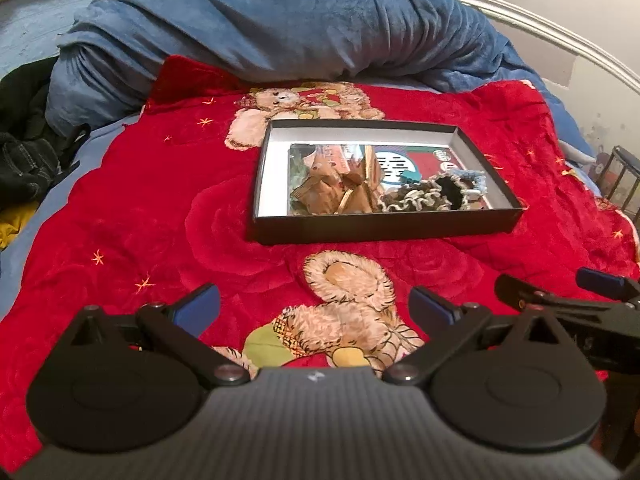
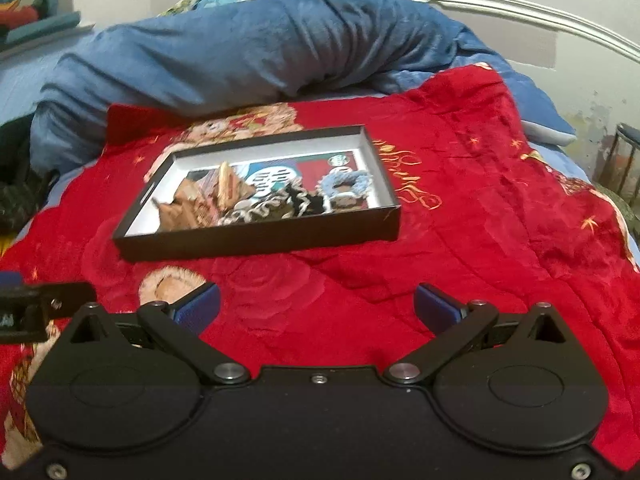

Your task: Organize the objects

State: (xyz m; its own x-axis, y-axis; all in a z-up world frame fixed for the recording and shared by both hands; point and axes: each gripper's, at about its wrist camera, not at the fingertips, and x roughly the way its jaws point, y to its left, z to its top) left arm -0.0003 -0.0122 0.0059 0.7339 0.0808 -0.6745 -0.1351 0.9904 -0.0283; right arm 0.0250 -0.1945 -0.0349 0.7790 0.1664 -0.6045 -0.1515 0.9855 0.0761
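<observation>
Left wrist view, bedding: rumpled blue plush duvet (image 1: pixel 256 28) heaped across the top of the frame, its lower edge lying on the far edge of the red velvet blanket printed with teddy bears (image 1: pixel 132 208), which fills the middle and lower frame.
Bed frame: curved white rail (image 1: pixel 532 26) along the upper right, against a pale wall.
Clothing: dark garments in a pile (image 1: pixel 24 144) at the left edge, off the red blanket.
Box: shallow black cardboard tray with a white inside (image 1: pixel 382 226), centre right of the frame, flat on the red blanket, open on top.
Box contents: colourful printed card (image 1: pixel 416 160) flat on the floor of the tray; crumpled brown paper wrapper (image 1: pixel 332 188) on the card at centre; frilly knitted scrunchies in cream, black and pale blue (image 1: pixel 436 192) bunched toward the tray's right end. How many scrunchies there are cannot be told.
Left gripper (image 1: pixel 314 308): bottom centre, blue-padded fingers spread wide, nothing between them, above the blanket and well short of the tray.
Right gripper (image 1: pixel 560 286): lower right edge of this view, seen side-on.

Right wrist view, box: same black tray (image 2: pixel 260 236) at centre left, slightly blurred, contents piled inside.
Right gripper (image 2: pixel 316 304): bottom centre, jaws spread wide and empty, near side of the tray, apart from it.
Left gripper (image 2: pixel 40 304): dark part at the lower left edge.
</observation>
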